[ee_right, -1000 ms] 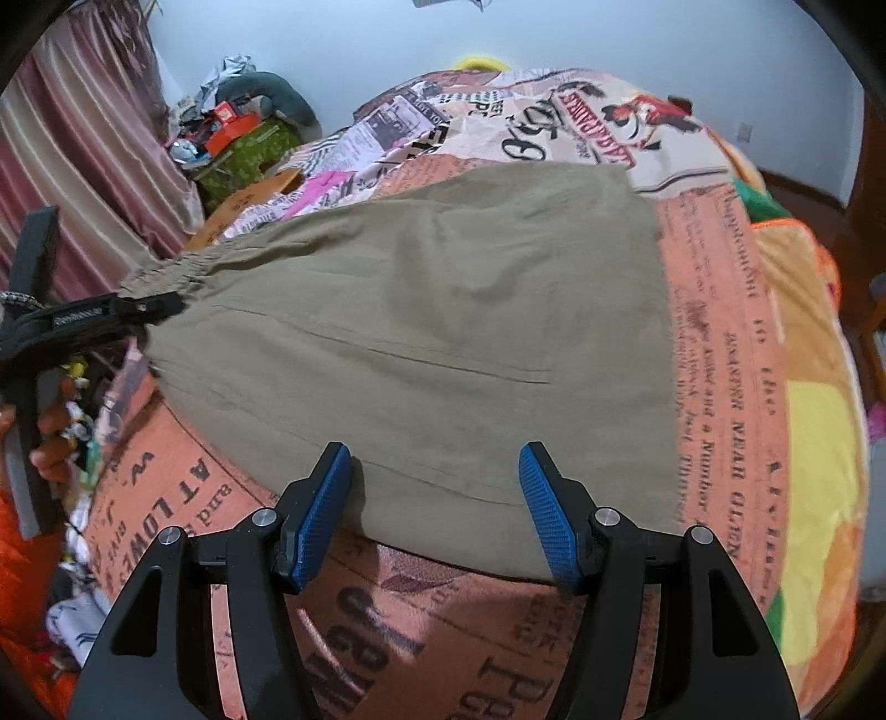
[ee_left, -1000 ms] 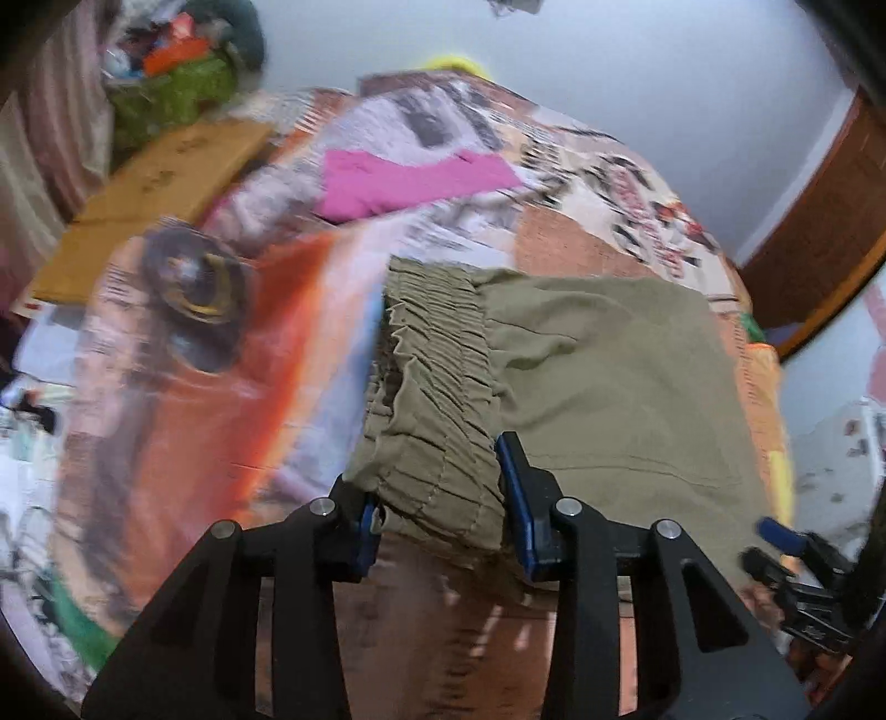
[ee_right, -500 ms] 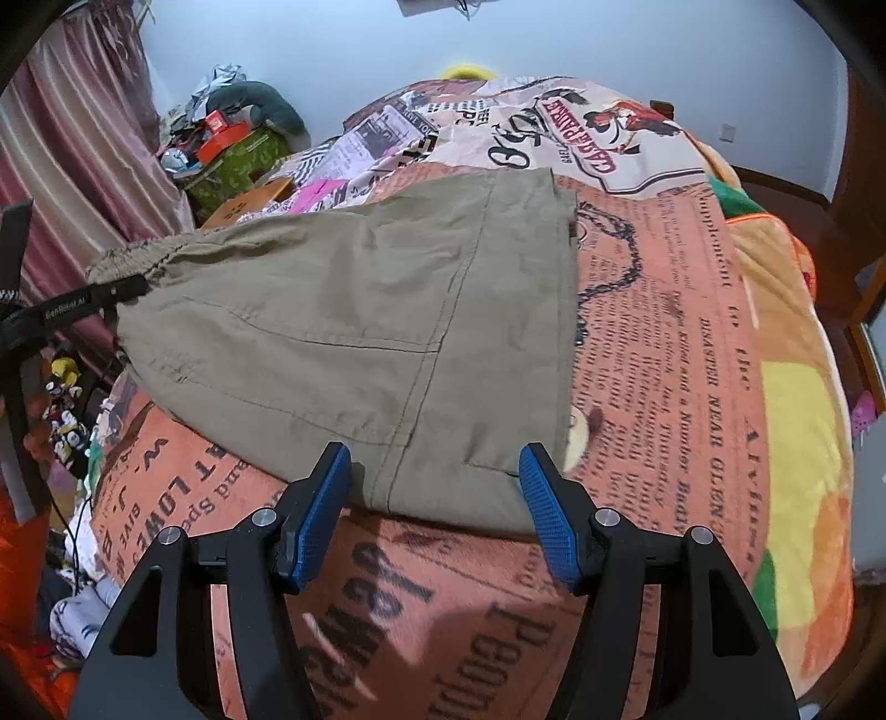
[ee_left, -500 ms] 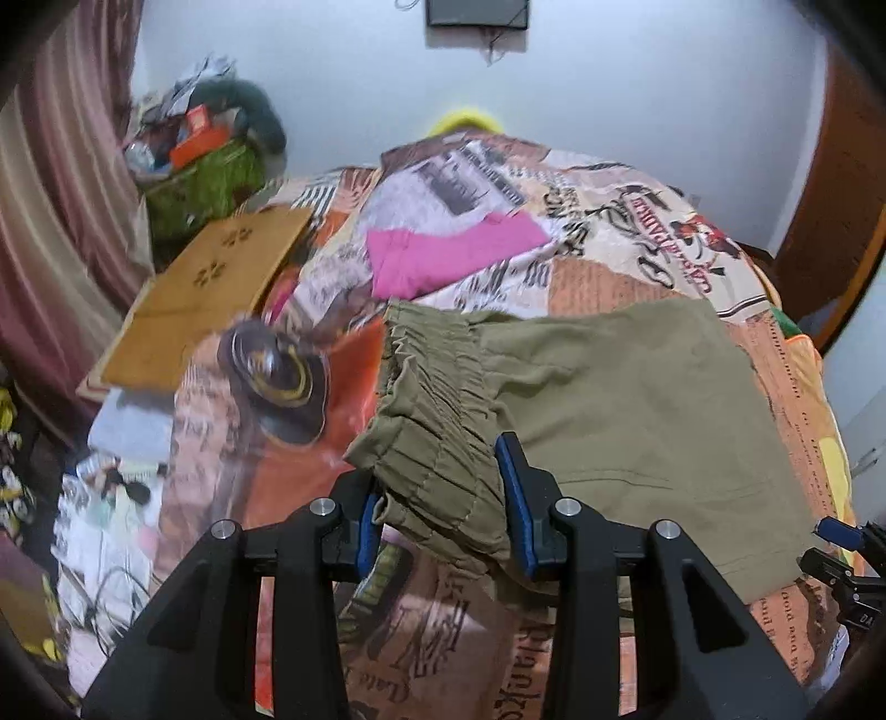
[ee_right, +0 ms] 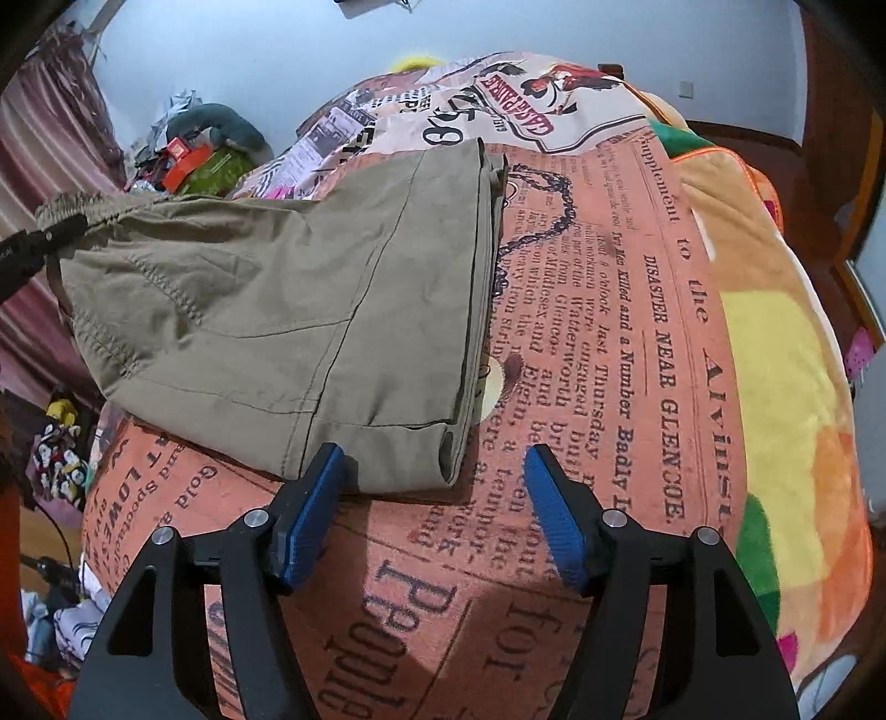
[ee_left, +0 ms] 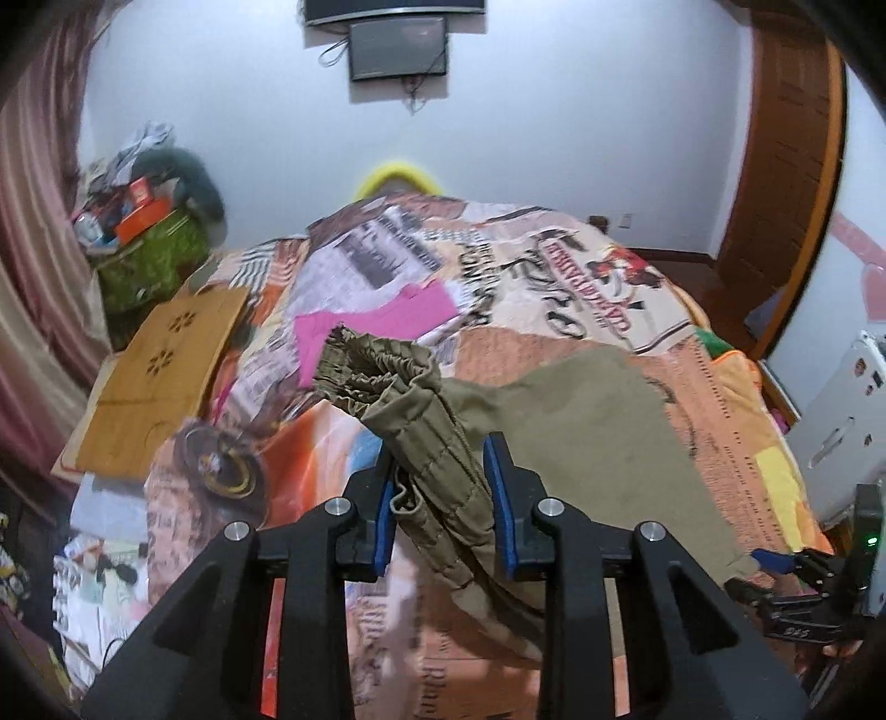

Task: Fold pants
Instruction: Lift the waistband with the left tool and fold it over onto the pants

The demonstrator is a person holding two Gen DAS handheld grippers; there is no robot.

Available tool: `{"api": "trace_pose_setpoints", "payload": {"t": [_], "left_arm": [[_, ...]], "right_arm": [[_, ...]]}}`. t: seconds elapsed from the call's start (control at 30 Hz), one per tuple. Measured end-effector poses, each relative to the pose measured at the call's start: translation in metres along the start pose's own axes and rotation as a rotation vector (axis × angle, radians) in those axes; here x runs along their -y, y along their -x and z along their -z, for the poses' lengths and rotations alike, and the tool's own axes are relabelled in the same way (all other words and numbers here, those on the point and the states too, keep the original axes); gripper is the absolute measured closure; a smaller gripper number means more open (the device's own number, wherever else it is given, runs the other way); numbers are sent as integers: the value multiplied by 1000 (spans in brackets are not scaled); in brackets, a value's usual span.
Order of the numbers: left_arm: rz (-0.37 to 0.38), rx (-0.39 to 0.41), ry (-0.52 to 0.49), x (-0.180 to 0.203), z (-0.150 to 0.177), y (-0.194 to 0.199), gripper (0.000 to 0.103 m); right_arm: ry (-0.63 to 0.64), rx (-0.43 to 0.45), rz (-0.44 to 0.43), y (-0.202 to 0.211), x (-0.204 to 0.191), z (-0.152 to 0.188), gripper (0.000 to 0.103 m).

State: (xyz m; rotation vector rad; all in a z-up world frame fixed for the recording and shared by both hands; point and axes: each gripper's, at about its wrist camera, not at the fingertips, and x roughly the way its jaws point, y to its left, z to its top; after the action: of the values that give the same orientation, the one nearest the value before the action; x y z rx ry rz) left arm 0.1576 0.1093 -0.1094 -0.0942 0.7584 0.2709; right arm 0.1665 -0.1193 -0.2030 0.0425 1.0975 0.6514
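Bedroom, print blanket: left gripper closing on pants waistband, lifting for fold; right gripper opening, empty, nxt grab hem lower-centre.

Pale blue wall with a dark screen, striped curtain, wooden door

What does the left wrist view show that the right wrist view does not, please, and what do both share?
Only the left wrist view shows the wall screen, the wooden board, the pink cloth, and the left hand-held gripper closing on the pants' elastic waistband.

Only the right wrist view shows the folded hem end lying flat between the opening, empty pads of the right hand-held gripper.

Both show the olive pants on the newspaper-print blanket.
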Motion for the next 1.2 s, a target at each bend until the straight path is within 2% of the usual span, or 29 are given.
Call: {"api": "trace_pose_setpoints", "payload": {"t": [0.37,0.5,0.67,0.8,1.0,1.2], "left_arm": [[191,26,-125,82,-21,4,79],[271,-13,-157,113,-20,-7,80],[333,-73,-191,143,-9,-25,81],[392,-163,-202,158,4,-45,81],[418,-283,-245,179,30,-73,81],[408,-318,-283,186,47,-79,78]], "right_arm": [[-4,19,-15,1,1,3,39],[-12,26,-23,1,3,4,39],[-19,31,-31,1,6,3,39],[-22,34,-35,0,6,3,39],[-28,37,-31,0,8,3,39],[-40,35,-20,3,9,3,39]]}}
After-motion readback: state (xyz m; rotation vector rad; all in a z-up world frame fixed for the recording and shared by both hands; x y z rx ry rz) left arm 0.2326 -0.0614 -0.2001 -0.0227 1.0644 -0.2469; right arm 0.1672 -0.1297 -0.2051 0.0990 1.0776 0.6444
